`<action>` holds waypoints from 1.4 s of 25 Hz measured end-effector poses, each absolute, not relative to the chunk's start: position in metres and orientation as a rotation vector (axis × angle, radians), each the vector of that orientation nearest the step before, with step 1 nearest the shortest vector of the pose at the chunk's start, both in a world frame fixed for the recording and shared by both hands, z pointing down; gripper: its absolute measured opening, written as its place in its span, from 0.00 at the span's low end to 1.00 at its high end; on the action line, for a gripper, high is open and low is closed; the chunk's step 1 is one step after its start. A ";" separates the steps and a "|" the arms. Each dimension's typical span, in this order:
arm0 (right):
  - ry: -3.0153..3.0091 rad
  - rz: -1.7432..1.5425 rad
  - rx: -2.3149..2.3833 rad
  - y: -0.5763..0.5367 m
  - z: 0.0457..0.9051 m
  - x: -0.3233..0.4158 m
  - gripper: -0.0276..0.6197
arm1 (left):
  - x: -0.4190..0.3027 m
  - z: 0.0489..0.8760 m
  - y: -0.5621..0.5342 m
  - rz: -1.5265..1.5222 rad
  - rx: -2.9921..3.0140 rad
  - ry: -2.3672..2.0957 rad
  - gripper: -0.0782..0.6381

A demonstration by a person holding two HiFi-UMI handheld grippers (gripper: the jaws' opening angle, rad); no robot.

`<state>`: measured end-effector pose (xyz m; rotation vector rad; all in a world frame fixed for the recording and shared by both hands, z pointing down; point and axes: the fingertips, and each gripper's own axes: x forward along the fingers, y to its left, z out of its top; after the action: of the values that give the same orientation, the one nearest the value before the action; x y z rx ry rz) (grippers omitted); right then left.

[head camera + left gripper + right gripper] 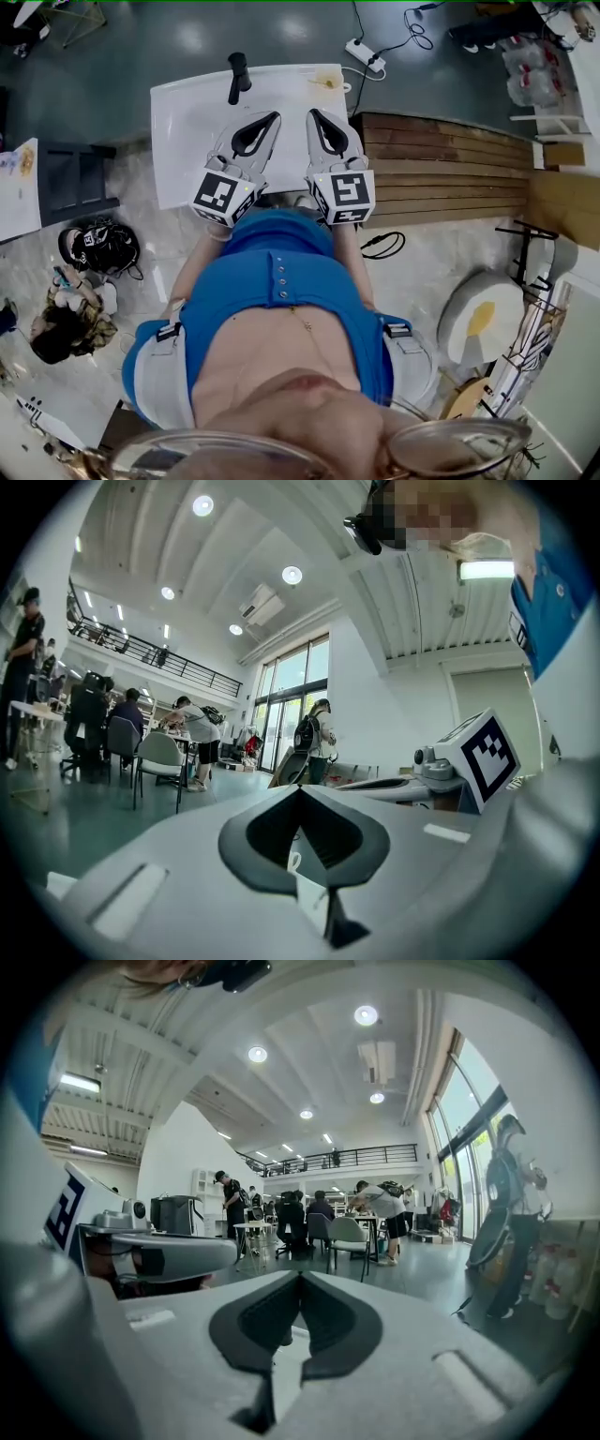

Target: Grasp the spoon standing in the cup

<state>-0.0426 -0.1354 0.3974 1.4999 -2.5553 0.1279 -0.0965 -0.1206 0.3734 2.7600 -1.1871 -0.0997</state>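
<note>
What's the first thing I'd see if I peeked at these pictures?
The left gripper and right gripper, both shut, point side by side over a white table in the head view. A dark thing stands near the table's far edge. Below, the person's blue shirt fills the middle.

dark object [239,77] too small to identify, table [187,131] near edge hidden
</note>
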 end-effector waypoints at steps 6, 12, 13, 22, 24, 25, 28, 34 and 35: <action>-2.497 0.122 1.554 -0.138 0.406 -0.051 0.05 | -0.110 0.384 -0.126 -0.068 2.778 -1.117 0.11; -2.492 0.130 1.552 -0.140 0.409 -0.048 0.05 | -0.104 0.393 -0.130 -0.050 2.777 -1.092 0.11; -2.498 0.129 1.540 -0.141 0.409 -0.048 0.05 | -0.102 0.393 -0.131 -0.049 2.776 -1.097 0.11; -2.554 0.107 1.419 -0.155 0.399 -0.032 0.05 | -0.075 0.386 -0.142 -0.026 2.744 -1.161 0.11; -2.560 0.097 1.409 -0.160 0.398 -0.027 0.05 | -0.070 0.387 -0.145 -0.025 2.740 -1.171 0.11; -2.563 0.093 1.405 -0.162 0.398 -0.025 0.05 | -0.068 0.387 -0.146 -0.022 2.737 -1.175 0.11; -2.570 0.088 1.391 -0.166 0.398 -0.019 0.05 | -0.061 0.389 -0.148 -0.007 2.731 -1.188 0.11; -2.566 0.068 1.371 -0.170 0.402 -0.010 0.05 | -0.055 0.394 -0.154 0.025 2.720 -1.212 0.11; -2.562 0.071 1.369 -0.170 0.404 -0.009 0.05 | -0.054 0.394 -0.154 0.027 2.718 -1.212 0.11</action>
<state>-0.0086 -0.1704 0.4038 1.3687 -2.5615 0.0715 -0.0538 -0.1543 0.3940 2.7182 -1.2122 0.0268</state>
